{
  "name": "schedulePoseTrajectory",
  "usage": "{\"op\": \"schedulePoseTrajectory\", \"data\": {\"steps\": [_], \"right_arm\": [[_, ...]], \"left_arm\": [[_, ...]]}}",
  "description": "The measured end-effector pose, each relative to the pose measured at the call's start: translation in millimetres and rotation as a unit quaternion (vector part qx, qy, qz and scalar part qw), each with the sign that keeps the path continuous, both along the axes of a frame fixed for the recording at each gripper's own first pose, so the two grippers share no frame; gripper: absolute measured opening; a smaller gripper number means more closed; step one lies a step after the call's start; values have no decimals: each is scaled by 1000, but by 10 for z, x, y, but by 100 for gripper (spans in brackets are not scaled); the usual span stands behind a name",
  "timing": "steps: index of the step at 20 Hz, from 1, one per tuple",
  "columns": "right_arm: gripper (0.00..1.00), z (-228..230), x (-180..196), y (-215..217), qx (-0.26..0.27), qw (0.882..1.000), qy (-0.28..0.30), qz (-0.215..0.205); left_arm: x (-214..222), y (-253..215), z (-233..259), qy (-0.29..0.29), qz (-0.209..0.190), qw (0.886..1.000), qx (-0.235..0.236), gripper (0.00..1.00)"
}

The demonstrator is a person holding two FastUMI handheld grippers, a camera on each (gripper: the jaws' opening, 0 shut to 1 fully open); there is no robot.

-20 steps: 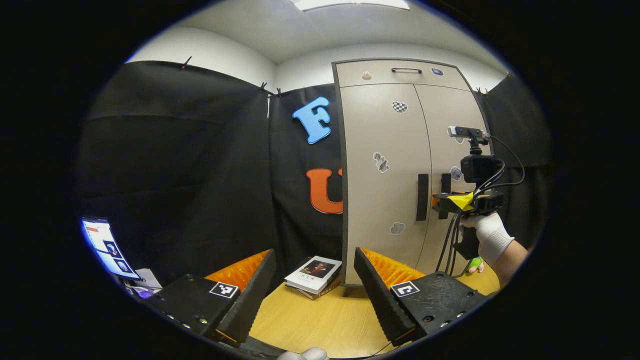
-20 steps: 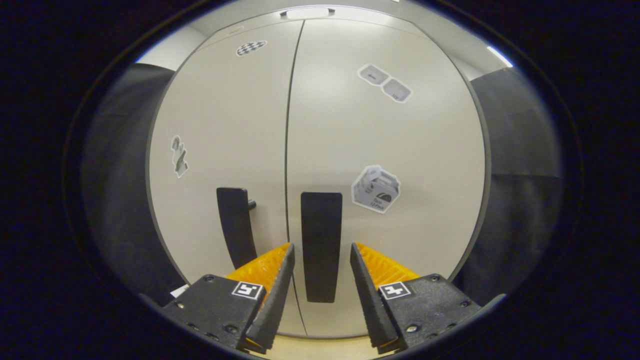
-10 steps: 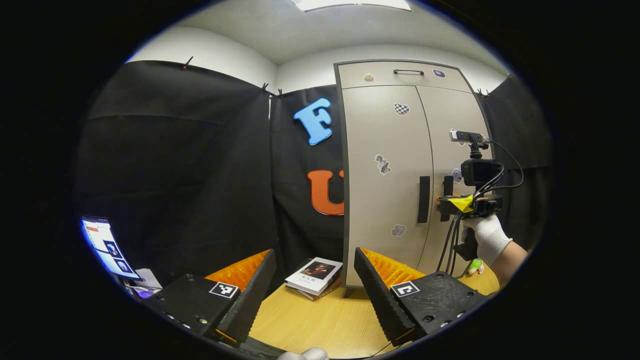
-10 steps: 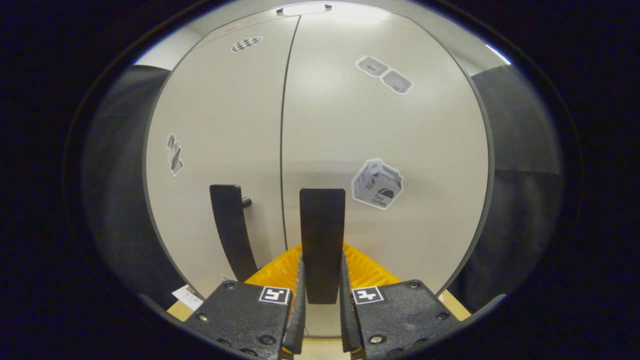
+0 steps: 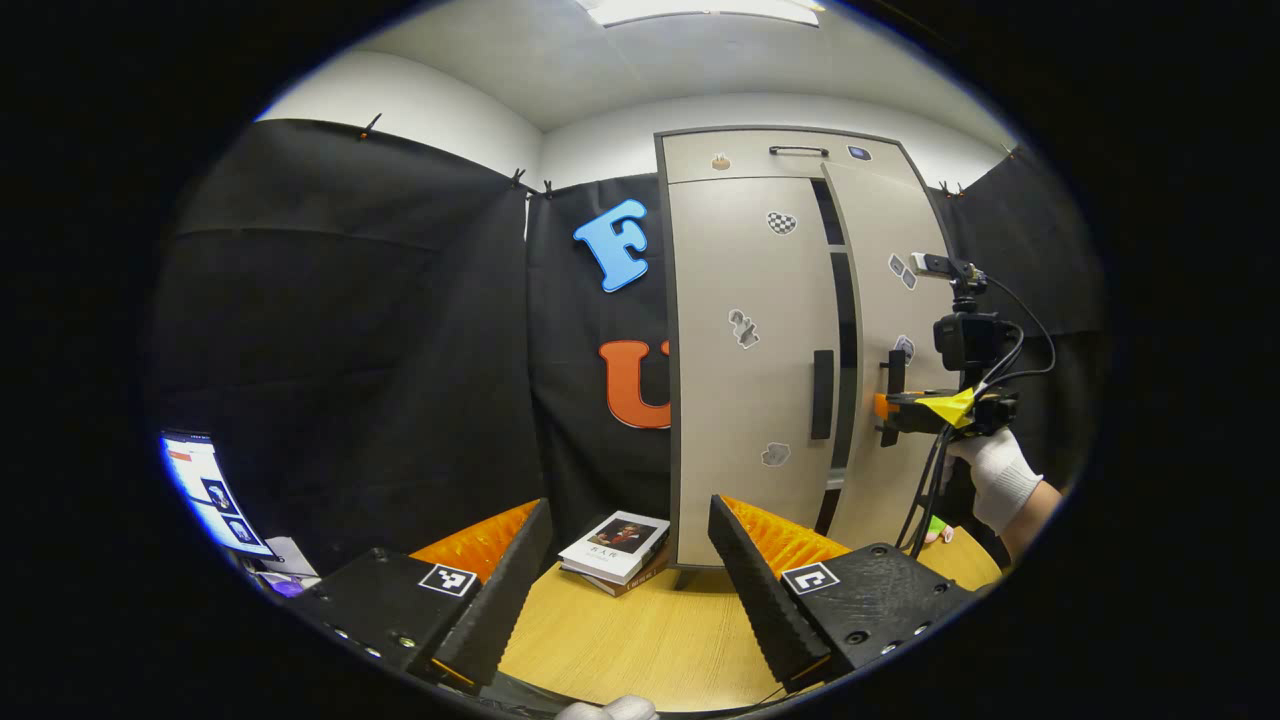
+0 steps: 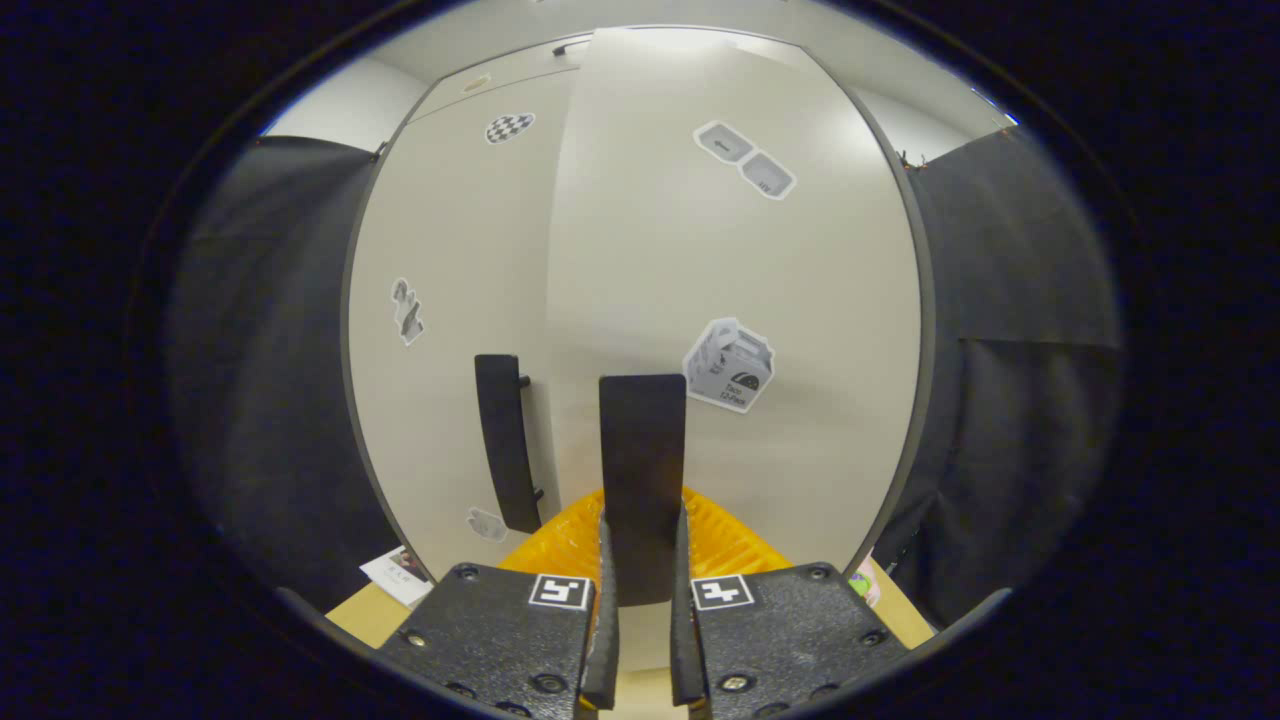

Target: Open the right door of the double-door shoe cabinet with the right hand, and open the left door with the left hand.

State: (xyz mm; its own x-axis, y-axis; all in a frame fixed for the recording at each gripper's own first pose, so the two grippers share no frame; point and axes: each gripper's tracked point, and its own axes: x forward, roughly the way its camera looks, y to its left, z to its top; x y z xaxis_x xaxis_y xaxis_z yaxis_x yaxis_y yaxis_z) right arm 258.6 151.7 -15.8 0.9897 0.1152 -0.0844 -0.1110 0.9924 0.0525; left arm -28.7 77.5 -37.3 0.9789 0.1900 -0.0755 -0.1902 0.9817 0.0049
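Cabinet (image 5: 745, 350) at bench (image 5: 640, 640) rear. R gripper (image 6: 642, 600) clamped on R handle (image 6: 642, 470); R door (image 6: 740, 300) ajar, rigid, prob. light. L gripper (image 5: 628, 590) wide open, empty; take L handle (image 5: 822, 394) mid-bar.

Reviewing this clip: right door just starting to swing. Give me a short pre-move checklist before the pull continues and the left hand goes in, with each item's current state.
1. right gripper shut on the right door handle: ok, both fingers press its lower end.
2. right door ajar: ok, a dark gap shows between it and the left door in the left gripper view.
3. left gripper open, ready for its handle: ok, fingers spread wide.
4. left door handle free to reach: ok, nothing on it; door closed.
5. Swing path of the left door: cannot tell; a book lies on the table near the cabinet's foot.
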Motion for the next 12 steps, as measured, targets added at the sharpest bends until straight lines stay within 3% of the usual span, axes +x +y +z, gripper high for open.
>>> {"op": "schedulePoseTrajectory", "data": {"steps": [12], "right_arm": [[19,-50,-409,-359,8,1000,2,-28]], "left_arm": [[-321,-224,-82,-3,-57,998,-6,95]]}}
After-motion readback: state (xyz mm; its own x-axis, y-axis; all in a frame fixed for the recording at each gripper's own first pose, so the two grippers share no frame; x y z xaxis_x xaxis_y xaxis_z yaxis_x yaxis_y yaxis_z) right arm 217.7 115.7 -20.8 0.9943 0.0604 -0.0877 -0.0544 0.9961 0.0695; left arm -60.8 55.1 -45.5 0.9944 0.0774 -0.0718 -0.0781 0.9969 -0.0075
